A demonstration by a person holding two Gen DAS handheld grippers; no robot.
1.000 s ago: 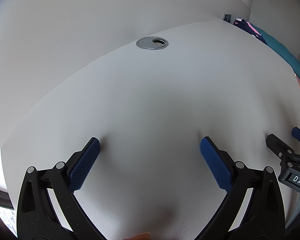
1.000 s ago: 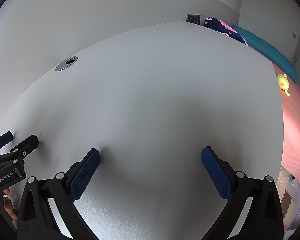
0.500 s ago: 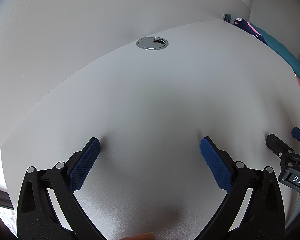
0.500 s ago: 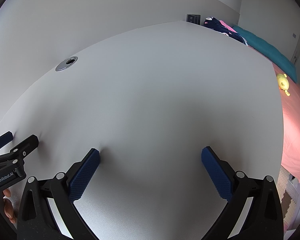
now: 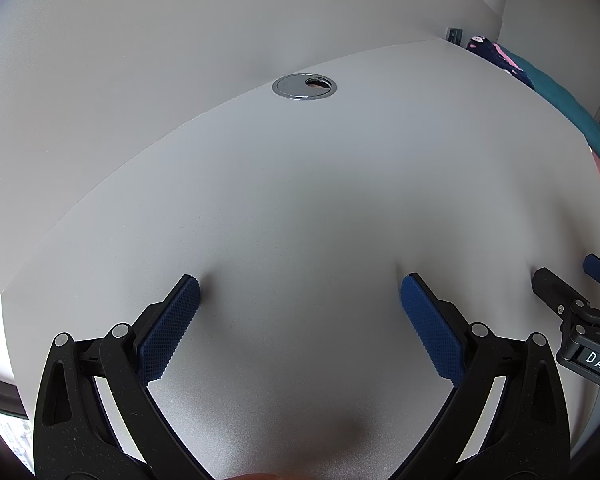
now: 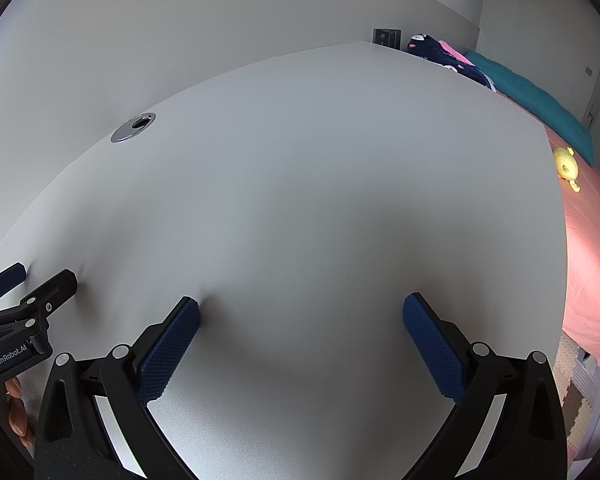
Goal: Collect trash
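ahead of the left hand-held gripper (image 5: 300,296) and the right hand-held gripper (image 6: 301,316), both spread wide and empty, the plain white tabletop (image 6: 320,180) looks unchanged over the last second; no trash shows anywhere, so collecting likely hasn't begun, or is over.

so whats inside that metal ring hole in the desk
The cable grommet sits flush in the white desk, its cover leaving a small dark opening. No cable or trash shows in it; whatever lies below the desk is hidden. Both tools are open, holding nothing.
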